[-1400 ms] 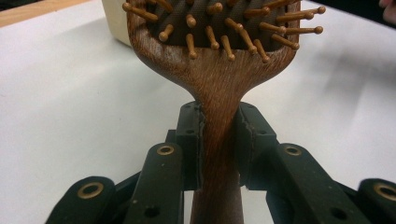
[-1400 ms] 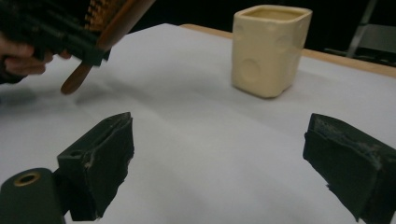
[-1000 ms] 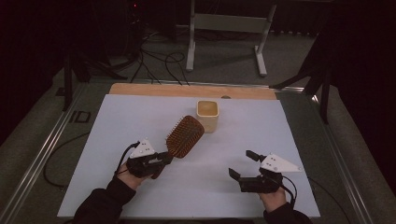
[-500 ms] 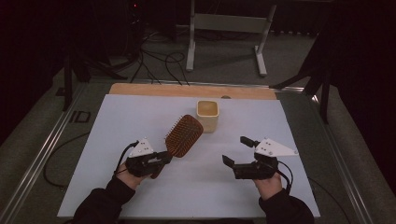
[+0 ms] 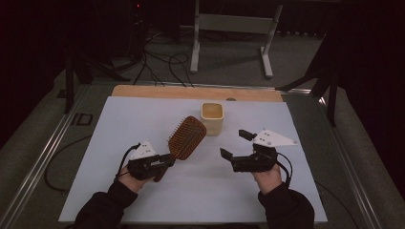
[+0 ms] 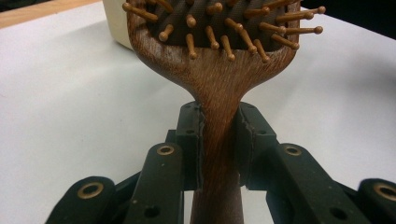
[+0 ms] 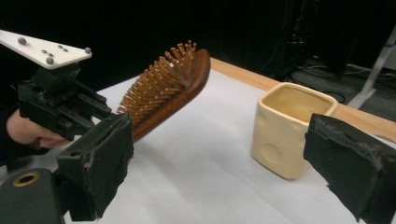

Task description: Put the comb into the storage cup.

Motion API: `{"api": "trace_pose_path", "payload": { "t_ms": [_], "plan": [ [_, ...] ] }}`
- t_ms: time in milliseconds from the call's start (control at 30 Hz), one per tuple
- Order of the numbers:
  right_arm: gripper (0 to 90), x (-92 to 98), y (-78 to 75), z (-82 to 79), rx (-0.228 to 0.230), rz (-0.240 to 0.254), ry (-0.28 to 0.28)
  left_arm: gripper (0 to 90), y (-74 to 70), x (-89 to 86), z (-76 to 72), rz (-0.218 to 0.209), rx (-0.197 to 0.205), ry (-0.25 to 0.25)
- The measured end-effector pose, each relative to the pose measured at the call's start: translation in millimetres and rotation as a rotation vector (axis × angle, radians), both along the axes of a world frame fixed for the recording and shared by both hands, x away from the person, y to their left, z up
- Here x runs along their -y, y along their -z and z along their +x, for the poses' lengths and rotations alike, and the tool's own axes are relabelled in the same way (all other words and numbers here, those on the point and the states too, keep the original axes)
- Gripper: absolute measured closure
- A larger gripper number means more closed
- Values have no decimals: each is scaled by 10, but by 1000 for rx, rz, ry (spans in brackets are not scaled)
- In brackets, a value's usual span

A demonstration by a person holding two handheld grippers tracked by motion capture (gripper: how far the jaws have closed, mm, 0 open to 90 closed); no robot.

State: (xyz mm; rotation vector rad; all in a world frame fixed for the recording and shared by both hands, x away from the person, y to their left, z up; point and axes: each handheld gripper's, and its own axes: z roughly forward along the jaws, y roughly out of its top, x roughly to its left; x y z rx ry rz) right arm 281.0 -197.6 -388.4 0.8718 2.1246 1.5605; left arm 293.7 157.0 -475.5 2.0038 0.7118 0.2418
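Nearest the person, the left claw (image 5: 162, 163) pinches the wooden handle of the hairbrush (image 5: 187, 137) between its two black jaws, holding the brush with its head raised off the white desk (image 5: 143, 119) and angled toward the cup, bristles facing up toward the camera in the left gripper view. To its right and well apart, the right claw (image 5: 236, 145) hangs over the desk with its jaws spread wide and nothing between them. Beyond both, the cream square cup (image 5: 212, 117) stands upright on the desk, just beside the brush head, near the wooden strip (image 5: 191, 92) at the far edge.
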Motion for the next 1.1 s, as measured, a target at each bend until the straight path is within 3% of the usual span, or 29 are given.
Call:
{"api": "trace_pose_path", "payload": {
  "t_ms": [433,767,933,1100],
  "plan": [
    [84,-249,-74,121,-46,24,-31,741,3,13,-7,-6,0,6],
    [84,-456,-47,267,-98,32,-8,742,-5,8,-11,-8,8,8],
    [84,-521,-22,325,-148,67,8,741,-10,6,-17,-17,9,9],
    [83,-584,0,348,-164,107,11,742,-15,-2,-16,-19,13,14]
  ]
}}
